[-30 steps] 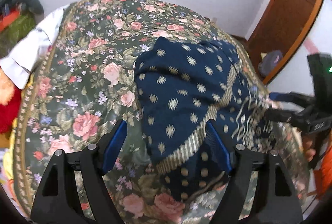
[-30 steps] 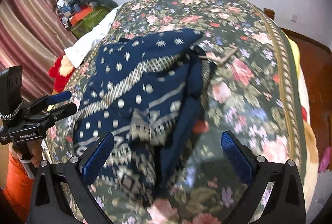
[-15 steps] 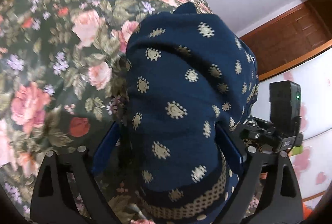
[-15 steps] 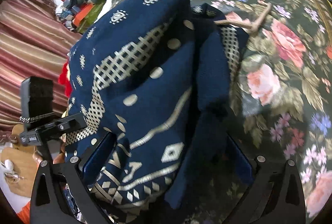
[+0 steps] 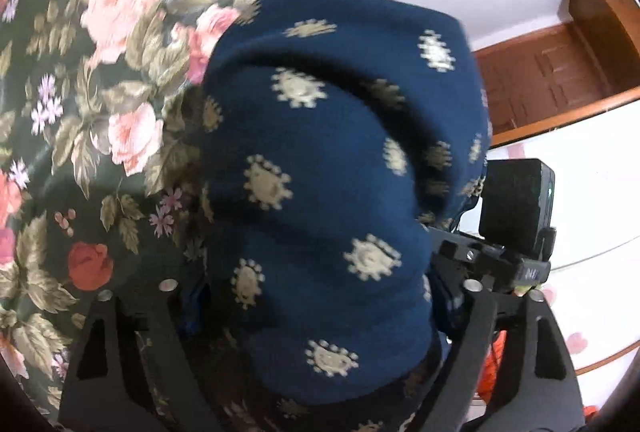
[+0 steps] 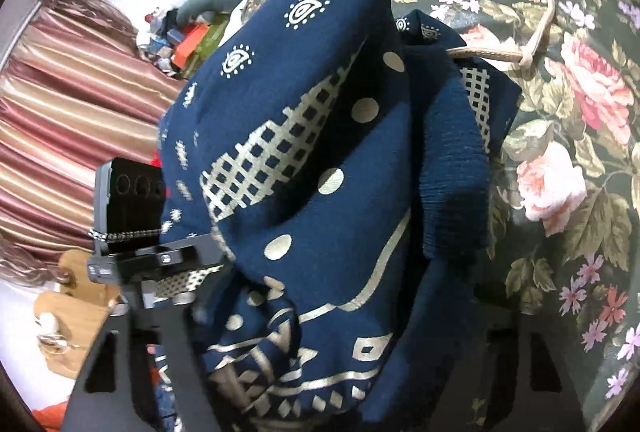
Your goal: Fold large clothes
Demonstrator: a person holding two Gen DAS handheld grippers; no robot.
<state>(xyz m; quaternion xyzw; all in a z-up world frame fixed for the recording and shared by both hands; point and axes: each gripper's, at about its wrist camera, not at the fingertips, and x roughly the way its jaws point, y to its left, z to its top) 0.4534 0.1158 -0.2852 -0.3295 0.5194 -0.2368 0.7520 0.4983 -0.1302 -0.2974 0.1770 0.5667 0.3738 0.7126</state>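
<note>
**Both grippers closing on the near edge of a folded garment**

A bed under a dark green quilt printed with pink roses (image 5: 120, 120) fills the background, with a white wall and a brown wooden door (image 5: 560, 80) beyond. The navy blue cloth garment with cream motifs (image 5: 328, 168) lies bunched on the quilt, rising between and ahead of both pairs of jaws. The left gripper (image 5: 312, 312) and right gripper (image 6: 340, 324) are each part-open and closing, cloth filling the gap; whether the pads already pinch it cannot be told. For a clean fold, each should probably gather every layer of the edge before lifting, both rising evenly.
</note>
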